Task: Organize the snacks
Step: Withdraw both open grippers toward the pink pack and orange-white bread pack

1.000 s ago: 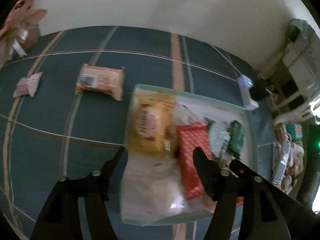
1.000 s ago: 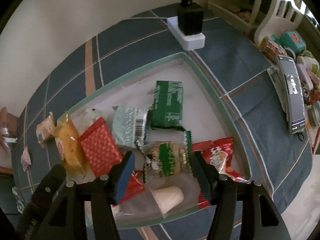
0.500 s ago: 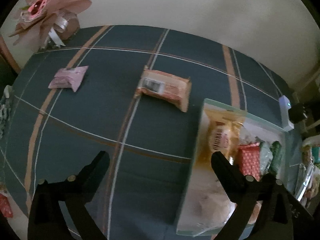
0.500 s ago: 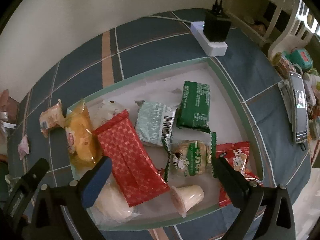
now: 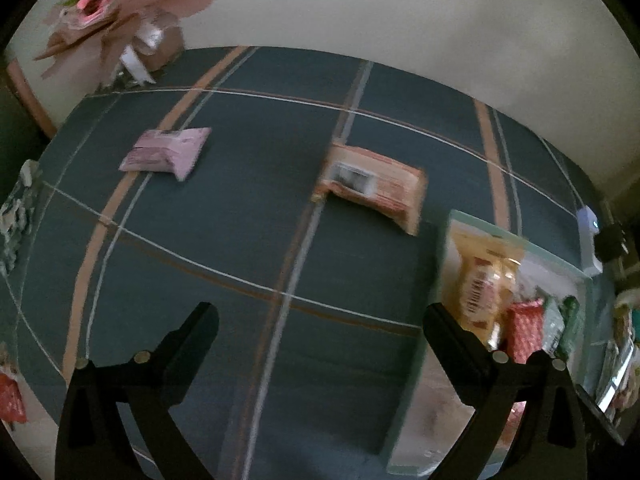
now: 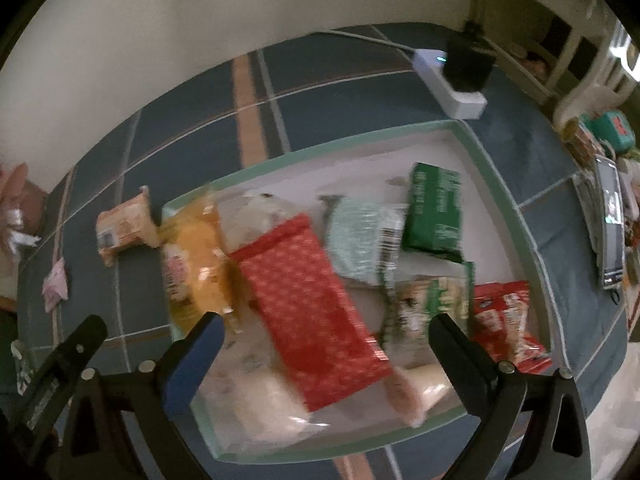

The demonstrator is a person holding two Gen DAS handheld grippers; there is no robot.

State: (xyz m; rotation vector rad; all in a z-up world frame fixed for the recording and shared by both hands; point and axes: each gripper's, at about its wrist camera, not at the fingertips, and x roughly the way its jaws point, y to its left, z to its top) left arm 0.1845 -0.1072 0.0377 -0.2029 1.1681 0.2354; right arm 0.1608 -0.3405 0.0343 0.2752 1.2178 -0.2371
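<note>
A green-rimmed tray [image 6: 352, 140] on the blue plaid cloth holds several snack packs: a red dotted pack [image 6: 308, 300], a yellow pack [image 6: 192, 268], a dark green pack [image 6: 434, 212], a pale green pack [image 6: 360, 240]. My right gripper [image 6: 324, 328] hangs open above the red pack, gripping nothing. My left gripper [image 5: 320, 316] is open over bare cloth left of the tray [image 5: 416, 368]. An orange pack [image 5: 372, 184] and a pink pack [image 5: 168, 152] lie on the cloth beyond it.
A pink paper bouquet [image 5: 116, 16] stands at the far left corner by the wall. A white power strip with a black plug [image 6: 456, 80] lies behind the tray. A phone [image 6: 612, 224] and clutter sit at the right edge.
Both grippers opened wide. The left one swung left, off the tray and over bare cloth, bringing the pink pack and bouquet into view. The right one shifted left from the green cookie pack to the red pack.
</note>
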